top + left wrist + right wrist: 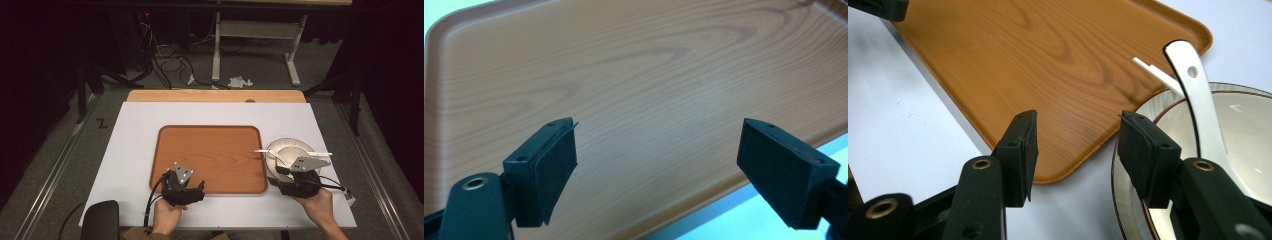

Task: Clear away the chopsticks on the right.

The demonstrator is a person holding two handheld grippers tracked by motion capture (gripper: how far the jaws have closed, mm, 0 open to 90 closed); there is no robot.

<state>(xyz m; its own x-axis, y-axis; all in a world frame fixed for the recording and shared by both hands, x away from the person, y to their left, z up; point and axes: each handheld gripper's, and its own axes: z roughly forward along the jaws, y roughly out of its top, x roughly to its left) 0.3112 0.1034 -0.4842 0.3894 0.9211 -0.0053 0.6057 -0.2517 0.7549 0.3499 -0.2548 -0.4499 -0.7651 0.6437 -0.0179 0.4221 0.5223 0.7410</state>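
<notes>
While the person's left hand [167, 214] held the left gripper [184, 186] over the near edge of the wooden tray [210, 145], its jaws stood wide apart with nothing between them. In the left gripper view the two black pads [555, 165] hung above the bare wood grain of the tray [634, 75], close to its near rim.

The right hand [317, 202] held the right gripper [299, 181] at the near side of a white bowl [287, 146], which stood on the white table [135, 150] just beside the right edge of the tray. In the right gripper view the gripper [1075, 150] had its jaws open at a middle width and empty; the right one hung over the rim of the bowl [1243, 125], the left one over the tray corner [1048, 170]. A white spoon [1198, 105] lay in the bowl with its handle pointing up and away. A thin white stick [1158, 72] reached from behind the bowl toward the tray; I could not tell what it was.
</notes>
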